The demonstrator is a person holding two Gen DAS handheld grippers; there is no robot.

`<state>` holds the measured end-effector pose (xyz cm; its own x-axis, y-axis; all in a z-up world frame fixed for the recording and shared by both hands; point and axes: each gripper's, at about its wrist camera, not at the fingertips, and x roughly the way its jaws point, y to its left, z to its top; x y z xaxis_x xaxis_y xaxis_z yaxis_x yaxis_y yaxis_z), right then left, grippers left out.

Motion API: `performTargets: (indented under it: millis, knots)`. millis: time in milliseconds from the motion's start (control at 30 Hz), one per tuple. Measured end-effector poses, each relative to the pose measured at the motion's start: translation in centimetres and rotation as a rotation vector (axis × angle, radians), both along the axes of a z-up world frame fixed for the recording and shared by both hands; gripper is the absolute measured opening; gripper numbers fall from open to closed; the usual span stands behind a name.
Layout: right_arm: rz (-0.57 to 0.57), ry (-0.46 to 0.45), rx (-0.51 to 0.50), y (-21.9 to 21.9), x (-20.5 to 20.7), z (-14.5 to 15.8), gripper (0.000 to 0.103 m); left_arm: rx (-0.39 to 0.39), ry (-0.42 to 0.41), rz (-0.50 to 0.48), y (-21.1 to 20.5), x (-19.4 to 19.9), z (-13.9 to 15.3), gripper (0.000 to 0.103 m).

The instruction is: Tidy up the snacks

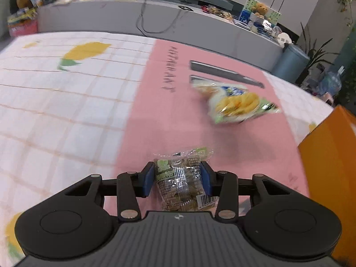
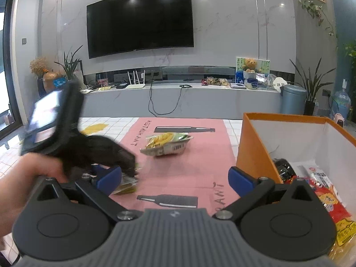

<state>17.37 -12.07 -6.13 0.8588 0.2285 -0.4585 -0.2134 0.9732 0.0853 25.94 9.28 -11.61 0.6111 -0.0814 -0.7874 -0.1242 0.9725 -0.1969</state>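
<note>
A small green snack packet (image 1: 180, 187) lies on the pink mat (image 1: 160, 115), and my left gripper (image 1: 177, 167) is shut on it, one blue pad against each side. In the right wrist view that gripper (image 2: 131, 173) is a blur at the left, held by a hand (image 2: 29, 178), with the packet (image 2: 125, 188) under it. A yellow-green chip bag (image 1: 235, 104) (image 2: 166, 144) lies farther back on the mat. My right gripper (image 2: 174, 171) stands open over the mat with nothing between its fingers. The orange box (image 2: 253, 146) (image 1: 329, 166) to the right holds several snack packets (image 2: 322, 191).
A checked tablecloth (image 1: 55, 111) covers the table around the mat. Beyond the far edge stand a long grey TV cabinet (image 2: 189, 100), a wall TV (image 2: 140, 20), a round grey bin (image 2: 292, 99) and potted plants (image 2: 311, 84).
</note>
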Motion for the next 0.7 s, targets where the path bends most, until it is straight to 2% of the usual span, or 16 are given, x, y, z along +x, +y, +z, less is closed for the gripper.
performTargets:
  millis: [167,300,367,467,600,700]
  knots:
    - [0.018,0.013,0.071,0.3,-0.3,-0.6,0.099,-0.037,0.032,0.039,3.5,-2.6,0.2,0.049]
    - [0.048,0.03,0.05,1.5,0.6,-1.4,0.099,-0.01,0.031,0.058,4.9,-3.3,0.4,0.049]
    - [0.041,0.033,0.045,2.0,1.4,-1.6,0.099,-0.041,0.056,0.08,5.3,-3.0,0.4,0.049]
    - [0.02,0.02,0.024,2.7,3.5,-1.9,0.1,-0.048,0.079,0.086,5.4,-2.5,0.4,0.049]
    - [0.003,-0.022,0.072,3.4,7.5,-1.6,0.1,-0.049,0.097,0.07,5.5,-2.2,0.4,0.049]
    - [-0.017,-0.022,0.036,4.6,11.1,-1.5,0.1,-0.034,0.103,0.044,5.5,-1.9,0.4,0.049]
